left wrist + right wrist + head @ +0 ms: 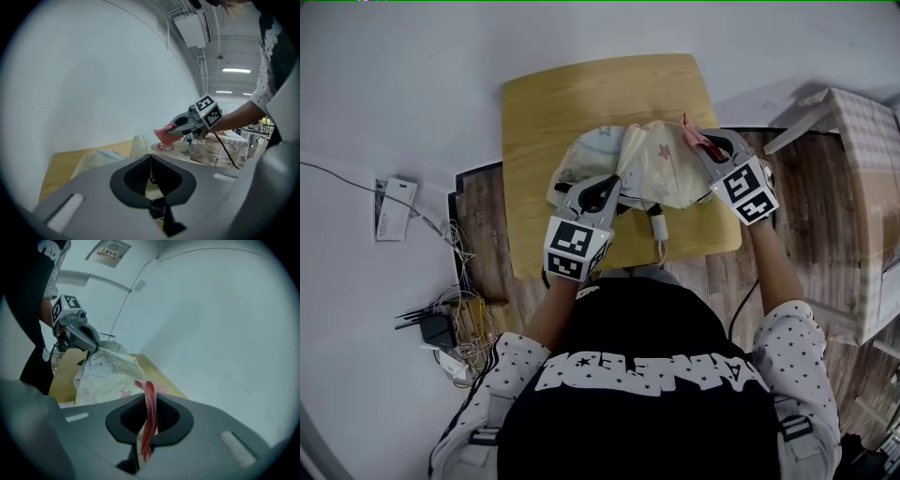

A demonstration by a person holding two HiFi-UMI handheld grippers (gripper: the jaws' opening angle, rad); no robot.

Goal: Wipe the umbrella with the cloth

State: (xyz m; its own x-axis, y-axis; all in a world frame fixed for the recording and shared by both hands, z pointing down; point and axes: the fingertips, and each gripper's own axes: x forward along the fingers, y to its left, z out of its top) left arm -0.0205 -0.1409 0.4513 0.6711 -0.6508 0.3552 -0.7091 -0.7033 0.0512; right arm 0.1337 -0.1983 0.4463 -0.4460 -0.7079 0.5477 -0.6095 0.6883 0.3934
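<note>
A folded pale-yellow umbrella (652, 161) with a printed pattern lies on a small wooden table (544, 112); its handle (658, 225) points toward the person. My left gripper (614, 192) is shut on a fold of the umbrella fabric (151, 185) at the near left side. A pink cloth (695, 139) is pinched in my right gripper (705, 145), which is shut on it and lifted above the umbrella's right end. The cloth (149, 420) shows as a red-pink strip between the right jaws. In the left gripper view the right gripper (174, 129) hovers with the pink cloth (163, 135) over the umbrella.
The table stands against a white wall (412, 84). Cables and a power strip (450, 328) lie on the floor at the left. A checked table or box (862, 187) stands at the right on wooden flooring.
</note>
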